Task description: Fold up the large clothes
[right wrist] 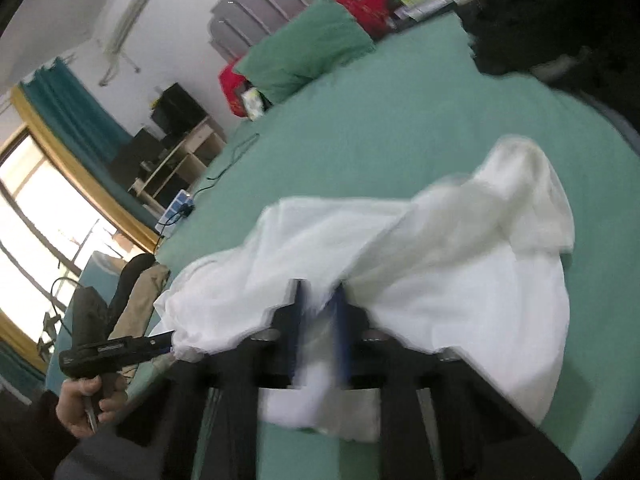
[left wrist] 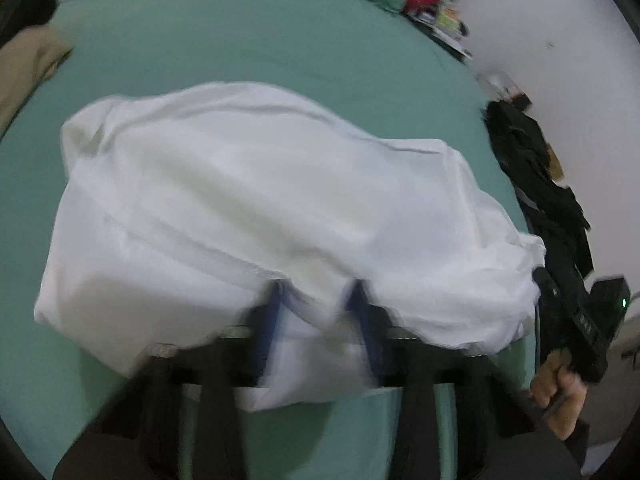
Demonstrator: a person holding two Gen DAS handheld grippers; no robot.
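Note:
A large white garment (left wrist: 248, 200) lies bunched on the green bed sheet (left wrist: 260, 40). Its near edge is lifted between my two grippers. In the left wrist view my left gripper (left wrist: 318, 292) has its blue fingers (left wrist: 272, 312) closed on the near hem, and cloth drapes over their tips. In the right wrist view my right gripper (right wrist: 319, 290) pinches another part of the white garment (right wrist: 440, 264), which hangs down between its fingers. Each view shows the other gripper at the cloth's edge in a person's hand: the right gripper (left wrist: 538, 280) and the left gripper (right wrist: 170, 340). Both views are blurred.
A green pillow (right wrist: 308, 44) and red items (right wrist: 360, 4) sit at the head of the bed. Black clothes (left wrist: 536, 168) are piled along one bed edge and a beige garment (left wrist: 28, 64) along the other. A cable and power strip (right wrist: 180, 204) lie near a shelf (right wrist: 180, 152).

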